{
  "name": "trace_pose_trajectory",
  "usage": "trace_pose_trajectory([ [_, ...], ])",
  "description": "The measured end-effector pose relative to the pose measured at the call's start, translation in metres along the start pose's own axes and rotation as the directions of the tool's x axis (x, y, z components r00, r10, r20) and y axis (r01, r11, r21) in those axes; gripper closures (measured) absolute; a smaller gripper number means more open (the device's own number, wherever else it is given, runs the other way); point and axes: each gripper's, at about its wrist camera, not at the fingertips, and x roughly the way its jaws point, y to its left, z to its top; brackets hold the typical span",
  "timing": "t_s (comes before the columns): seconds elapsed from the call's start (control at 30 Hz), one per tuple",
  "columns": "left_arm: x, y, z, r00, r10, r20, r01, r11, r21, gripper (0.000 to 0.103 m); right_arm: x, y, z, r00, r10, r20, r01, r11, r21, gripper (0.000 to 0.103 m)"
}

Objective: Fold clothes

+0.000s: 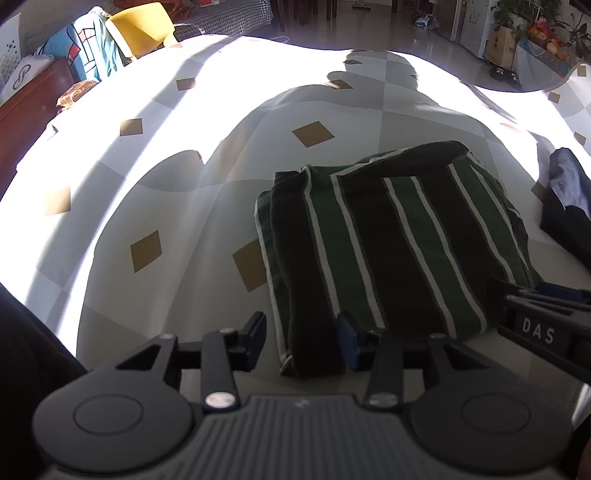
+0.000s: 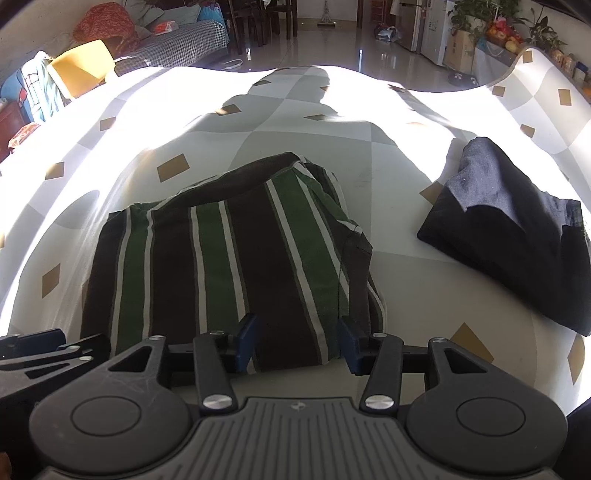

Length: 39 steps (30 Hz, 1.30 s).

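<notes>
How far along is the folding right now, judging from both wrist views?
Done, by the look of it: the dark garment lies folded at the right, and the striped shirt is already a compact rectangle. In hand: nothing gripped; the left gripper and right gripper are open at the shirt's near edge. Left: perhaps one more fold, or moving it aside.

A home's living area is shown. A sofa with a houndstooth cover [image 2: 184,38] is seen at the far left, a yellow chair [image 2: 83,66] beside the table [image 2: 258,133], which is covered by a diamond-patterned cloth. A glossy tiled floor [image 2: 332,40], a white refrigerator [image 2: 436,33], potted plants [image 2: 476,13] and a heap of fruit [image 2: 504,35] are seen beyond.
</notes>
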Motion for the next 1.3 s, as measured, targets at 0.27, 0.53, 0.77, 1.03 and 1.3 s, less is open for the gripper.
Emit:
trace_pose_trajectory([
  [0.27,0.006,0.004,0.008,1.0,0.021,-0.003,-0.021,1.0,-0.015,0.018,0.003,-0.001,0.003,1.0,-0.015,-0.015,0.015,1.0,0.011,0.053],
  [0.53,0.015,0.006,0.014,1.0,0.02,-0.023,-0.02,1.0,-0.023,0.017,0.008,-0.003,0.006,0.999,-0.026,-0.032,0.027,0.999,0.021,0.052],
  [0.77,0.019,0.005,0.017,0.999,0.021,-0.03,-0.022,0.999,-0.027,0.016,0.011,-0.003,0.007,0.998,-0.034,-0.043,0.035,0.999,0.018,0.052],
  [1.03,0.026,0.012,0.025,0.999,0.0,-0.036,-0.001,0.999,-0.042,0.011,0.013,-0.008,0.01,0.998,-0.013,-0.057,0.014,0.999,0.03,0.051],
  [1.3,0.043,0.028,0.038,0.998,-0.025,-0.064,0.019,0.996,-0.092,0.008,0.018,-0.032,0.018,0.996,0.078,-0.049,-0.071,0.989,0.128,0.051],
])
